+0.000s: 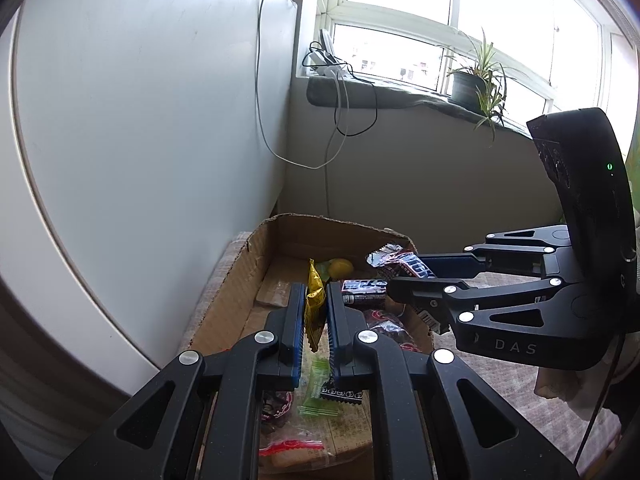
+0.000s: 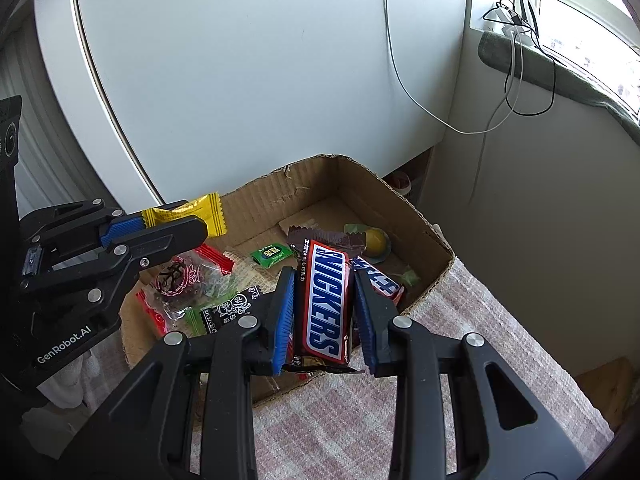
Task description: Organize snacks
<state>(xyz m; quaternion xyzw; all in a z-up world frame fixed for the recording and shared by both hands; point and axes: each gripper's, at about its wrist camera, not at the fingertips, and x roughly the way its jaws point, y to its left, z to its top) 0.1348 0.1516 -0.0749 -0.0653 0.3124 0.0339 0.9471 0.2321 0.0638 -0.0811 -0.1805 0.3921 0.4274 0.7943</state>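
You see a Snickers bar (image 2: 325, 304) lengthwise at 6 o'clock above the cardboard box (image 2: 416, 216); a yellow packet (image 2: 200, 216) sits at 9 o'clock.

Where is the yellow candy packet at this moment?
The yellow candy packet is clamped between the fingers of the left gripper, held above the left part of the cardboard box; it appears at the left in the right wrist view.

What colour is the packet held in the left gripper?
Yellow: the candy packet in the left gripper, clearest in the right wrist view.
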